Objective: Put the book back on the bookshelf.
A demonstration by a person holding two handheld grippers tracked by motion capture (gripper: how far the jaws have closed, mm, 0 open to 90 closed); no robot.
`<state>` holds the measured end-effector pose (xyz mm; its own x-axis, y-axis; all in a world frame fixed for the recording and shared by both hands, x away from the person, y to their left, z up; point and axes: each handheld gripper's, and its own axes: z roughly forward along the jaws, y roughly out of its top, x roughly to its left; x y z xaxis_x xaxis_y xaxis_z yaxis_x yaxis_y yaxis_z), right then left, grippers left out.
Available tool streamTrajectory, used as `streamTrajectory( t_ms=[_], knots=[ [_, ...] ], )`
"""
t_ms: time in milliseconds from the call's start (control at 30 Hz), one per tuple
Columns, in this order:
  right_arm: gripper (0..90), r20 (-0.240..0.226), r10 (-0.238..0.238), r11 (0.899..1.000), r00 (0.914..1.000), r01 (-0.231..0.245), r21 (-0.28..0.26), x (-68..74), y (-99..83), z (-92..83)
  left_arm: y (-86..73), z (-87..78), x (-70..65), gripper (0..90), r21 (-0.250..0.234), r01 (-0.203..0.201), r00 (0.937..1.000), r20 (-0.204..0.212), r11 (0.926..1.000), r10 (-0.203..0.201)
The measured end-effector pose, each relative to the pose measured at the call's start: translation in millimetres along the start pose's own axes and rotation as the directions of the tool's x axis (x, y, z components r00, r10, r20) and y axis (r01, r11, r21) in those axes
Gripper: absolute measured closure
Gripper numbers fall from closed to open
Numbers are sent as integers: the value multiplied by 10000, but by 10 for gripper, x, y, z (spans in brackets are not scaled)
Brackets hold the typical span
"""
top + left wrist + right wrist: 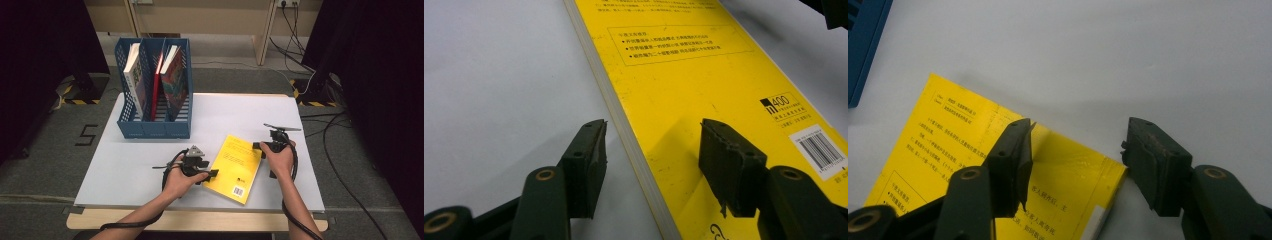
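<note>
From the high view, a yellow book [235, 168] lies flat near the table's [150, 150] front edge, well apart from the blue file rack [152, 95] at the back left corner; the left gripper [209, 175] sits at its left edge, the right gripper [259, 145] at its far right corner. In the left gripper view the jaws stand wide, straddling the book's [704, 90] page edge, pads not pressing. In the right gripper view the jaws gape over the book's [948, 145] corner. Closing now may pinch only the cover or push the book sideways, since it lies flush. Its front cover is hidden.
</note>
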<state>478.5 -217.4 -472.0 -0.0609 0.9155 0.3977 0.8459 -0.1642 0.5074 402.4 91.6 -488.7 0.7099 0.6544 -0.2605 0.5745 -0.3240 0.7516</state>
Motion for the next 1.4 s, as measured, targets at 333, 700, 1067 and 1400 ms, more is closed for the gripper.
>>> streamTrajectory(
  t_ms=[333, 700, 1067, 1400],
  knots=[
    [458, -202, 303, 9995, 9993, -301, 70, -54, 10, -28, -5, -32, -26, 435, 156, -16, 9998, 204, 9999, 13],
    [458, -186, 439, 9989, 9989, -437, 153, -59, -2, -50, -28, -7, -42, 431, 265, 75, 9993, 356, 9996, -84],
    [457, -61, 548, 9983, 9985, -547, 182, -49, -16, -64, -36, -14, -60, 427, 396, 32, 9990, 440, 9992, -49],
    [449, -122, 746, 9969, 9971, -743, 277, -65, -25, -86, -30, -7, -82, 425, 507, -4, 9987, 517, 9987, -22]
  ],
)
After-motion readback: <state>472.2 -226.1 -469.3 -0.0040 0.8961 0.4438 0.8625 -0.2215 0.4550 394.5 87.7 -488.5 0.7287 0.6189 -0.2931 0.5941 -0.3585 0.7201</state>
